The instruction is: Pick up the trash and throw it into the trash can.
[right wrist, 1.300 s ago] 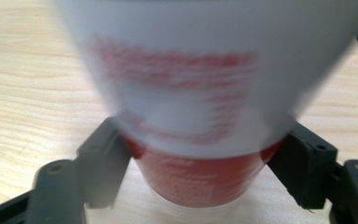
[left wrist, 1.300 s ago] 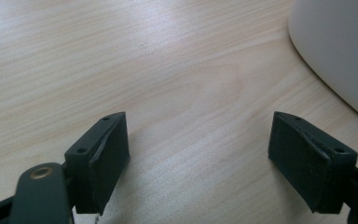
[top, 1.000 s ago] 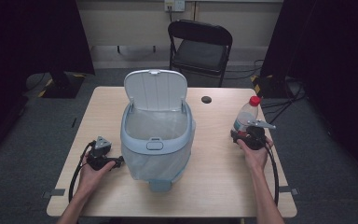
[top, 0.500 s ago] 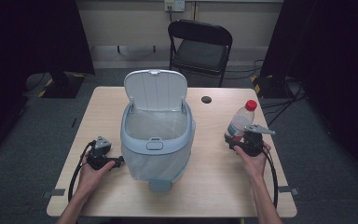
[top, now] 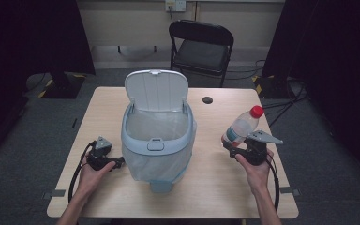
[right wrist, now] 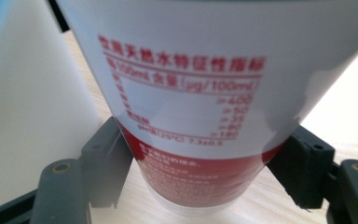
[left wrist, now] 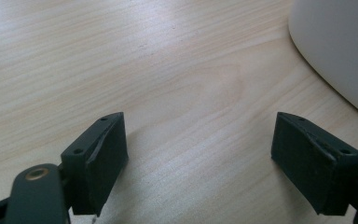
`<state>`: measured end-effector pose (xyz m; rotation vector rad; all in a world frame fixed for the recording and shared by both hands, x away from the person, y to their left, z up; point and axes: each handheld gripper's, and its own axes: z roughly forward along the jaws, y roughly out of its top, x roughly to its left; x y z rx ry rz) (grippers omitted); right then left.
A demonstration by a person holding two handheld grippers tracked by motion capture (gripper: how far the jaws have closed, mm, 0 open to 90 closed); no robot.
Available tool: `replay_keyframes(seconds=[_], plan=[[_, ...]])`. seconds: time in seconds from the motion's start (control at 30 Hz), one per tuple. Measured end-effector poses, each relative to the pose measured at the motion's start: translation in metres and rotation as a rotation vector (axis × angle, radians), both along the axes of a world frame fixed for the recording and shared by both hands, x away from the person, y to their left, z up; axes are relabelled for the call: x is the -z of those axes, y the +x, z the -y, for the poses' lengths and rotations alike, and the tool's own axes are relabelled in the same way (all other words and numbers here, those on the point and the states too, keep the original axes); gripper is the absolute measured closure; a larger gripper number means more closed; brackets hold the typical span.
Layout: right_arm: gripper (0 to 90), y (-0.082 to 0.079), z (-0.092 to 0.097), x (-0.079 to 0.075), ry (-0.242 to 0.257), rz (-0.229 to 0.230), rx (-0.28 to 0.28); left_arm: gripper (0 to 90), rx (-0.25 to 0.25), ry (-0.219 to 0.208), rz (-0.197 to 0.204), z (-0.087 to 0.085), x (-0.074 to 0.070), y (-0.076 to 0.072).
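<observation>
Since a second ago the water bottle has left the tabletop: it stood near the right edge then, and now it is lifted and tilted, its red cap pointing up and away toward the far right corner, and it has come inward toward the bin. The right gripper carries it, jaws spread wide and pressed against both sides of the bottle's lower part; the right gripper view shows the red-and-white label wedged between the two black pads. The left gripper has kept its place near the left edge, just beside the bin's base, its jaws wide apart with only bare wood between them.

The pale blue pedal bin stands at the middle of the tabletop, lid raised upright at the far side, a clear bag lining it. A small dark round hole sits near the far edge. The tabletop is light wood grain. Behind it a black folding chair faces the table, the floor is grey carpet with cables at the right, and dark curtains hang at either side.
</observation>
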<state>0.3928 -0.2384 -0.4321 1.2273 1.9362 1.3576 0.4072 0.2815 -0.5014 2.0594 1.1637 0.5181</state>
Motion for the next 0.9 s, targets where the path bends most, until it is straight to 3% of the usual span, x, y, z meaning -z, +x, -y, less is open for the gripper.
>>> replay_keyframes(seconds=[0.37, 0.9], plan=[[27.2, -0.019, -0.007, -0.027, 0.019, 0.043, -0.056, 15.8, 0.005, 0.002, 0.000, -0.001, 0.000, 0.002], [27.2, -0.037, -0.030, -0.089, 0.076, 0.102, -0.163, 11.9, -0.021, 0.001, -0.010, 0.003, 0.001, 0.004]])
